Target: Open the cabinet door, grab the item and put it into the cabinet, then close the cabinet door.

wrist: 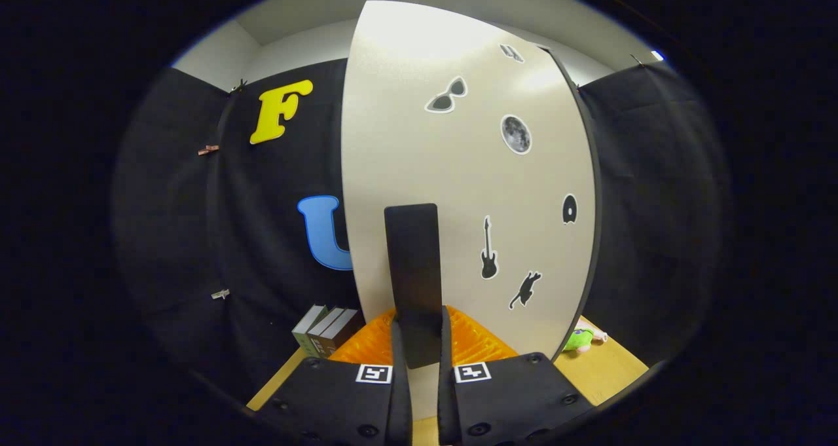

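Observation:
The cabinet door [458, 190] is a pale panel with several small dark stickers, and it stands close in front of me. Its dark right edge [592, 236] shows against the black cloth. A black upright handle [412, 262] is mounted low on the door. My gripper [419, 325] is shut on the handle's lower end, one finger pressing on each side. The item, a small green toy [579, 339], lies on the wooden table [609, 367] past the door's right edge, partly hidden by the door.
Three books [325, 330] stand on the table left of the door. An orange ribbed thing [366, 344] lies low at the door's foot, just beyond my fingers. Black cloth walls close in on both sides.

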Demonstrator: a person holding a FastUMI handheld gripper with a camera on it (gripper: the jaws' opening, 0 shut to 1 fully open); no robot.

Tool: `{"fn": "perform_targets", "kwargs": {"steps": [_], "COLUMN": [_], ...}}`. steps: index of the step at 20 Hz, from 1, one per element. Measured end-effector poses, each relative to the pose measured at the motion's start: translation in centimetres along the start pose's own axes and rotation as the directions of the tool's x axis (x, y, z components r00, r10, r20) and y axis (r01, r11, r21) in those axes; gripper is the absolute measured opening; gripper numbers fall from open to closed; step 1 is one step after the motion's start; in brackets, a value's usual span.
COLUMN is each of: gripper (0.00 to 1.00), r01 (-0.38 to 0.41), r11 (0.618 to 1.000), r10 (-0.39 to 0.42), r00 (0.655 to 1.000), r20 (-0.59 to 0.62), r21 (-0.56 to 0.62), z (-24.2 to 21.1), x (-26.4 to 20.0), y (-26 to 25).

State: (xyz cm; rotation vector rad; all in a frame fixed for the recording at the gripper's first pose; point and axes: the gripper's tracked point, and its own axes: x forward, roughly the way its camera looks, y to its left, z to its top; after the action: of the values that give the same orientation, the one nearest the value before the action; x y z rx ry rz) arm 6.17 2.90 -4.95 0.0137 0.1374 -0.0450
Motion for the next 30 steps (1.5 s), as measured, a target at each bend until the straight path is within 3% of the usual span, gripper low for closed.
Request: {"fn": "perform_targets", "kwargs": {"steps": [4, 13, 20, 30], "gripper": [0.19, 0.19, 0.18, 0.17], "r01": [0.026, -0.091, -0.129, -0.044], "r11": [0.999, 0.995, 0.992, 0.999], "r10": [-0.026, 0.09, 0.129, 0.044], "r00": [1.0, 0.996, 0.992, 0.999], "r20": [-0.005, -0.008, -0.011, -0.003], "r21": [-0.033, -0.032, -0.007, 0.007], "z": [0.0, 1.0, 1.9, 2.4], "x": [-2.7, -9.4, -12.7, -12.6], "y": [-1.8, -10.0, -17.2, -24.9]}}
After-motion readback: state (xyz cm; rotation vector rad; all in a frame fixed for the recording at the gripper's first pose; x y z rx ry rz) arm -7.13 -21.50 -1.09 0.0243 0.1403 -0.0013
